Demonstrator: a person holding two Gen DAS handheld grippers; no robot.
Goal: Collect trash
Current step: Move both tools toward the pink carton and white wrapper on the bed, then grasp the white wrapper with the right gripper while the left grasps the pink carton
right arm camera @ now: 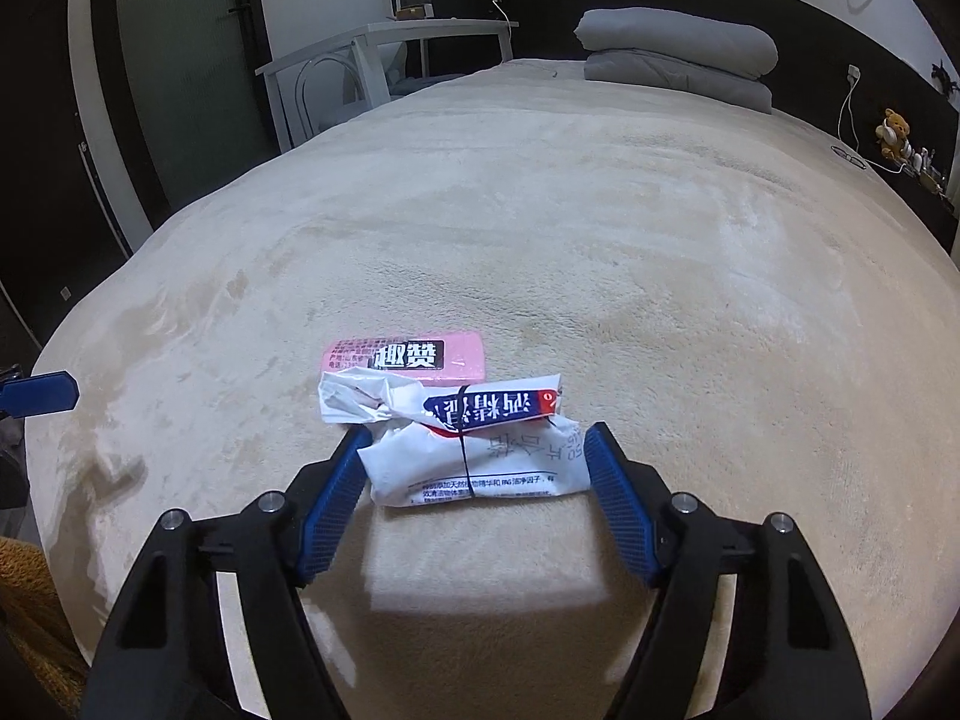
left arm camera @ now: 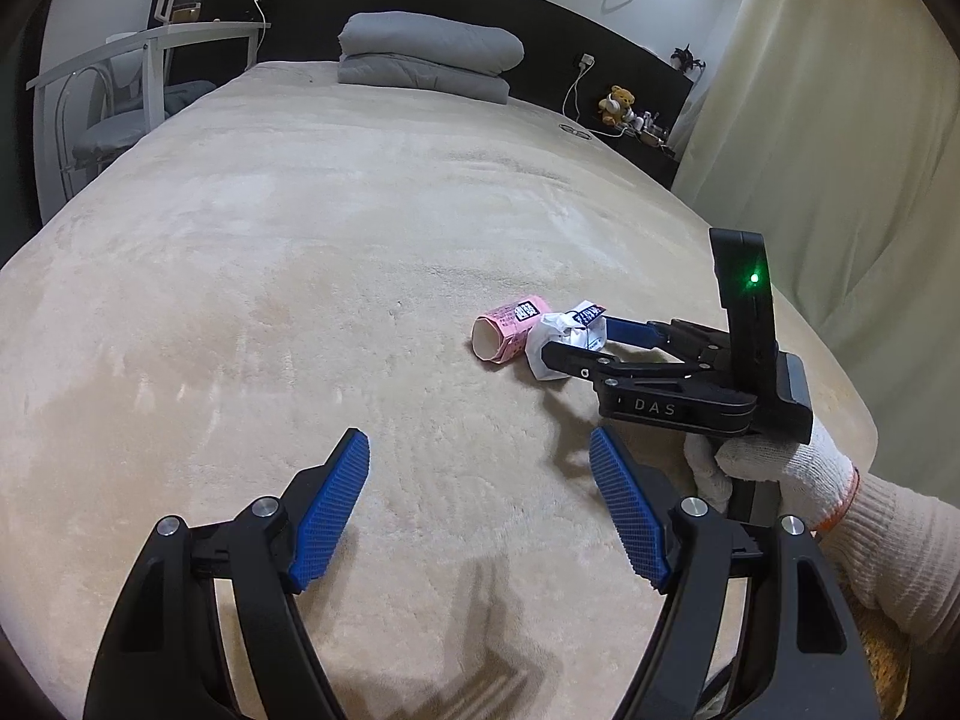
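A crumpled white wrapper (right arm camera: 474,450) with a blue-and-red printed band and a thin black tie around its middle lies flat on the cream bedspread (right arm camera: 600,240). Touching its far edge, a pink carton (right arm camera: 403,356) with a black label lies on its side, one end open (left arm camera: 503,333).

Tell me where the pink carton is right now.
The pink carton lies on its side on the beige bed cover, just beyond the crumpled white wrapper that sits between the right gripper's open fingers.
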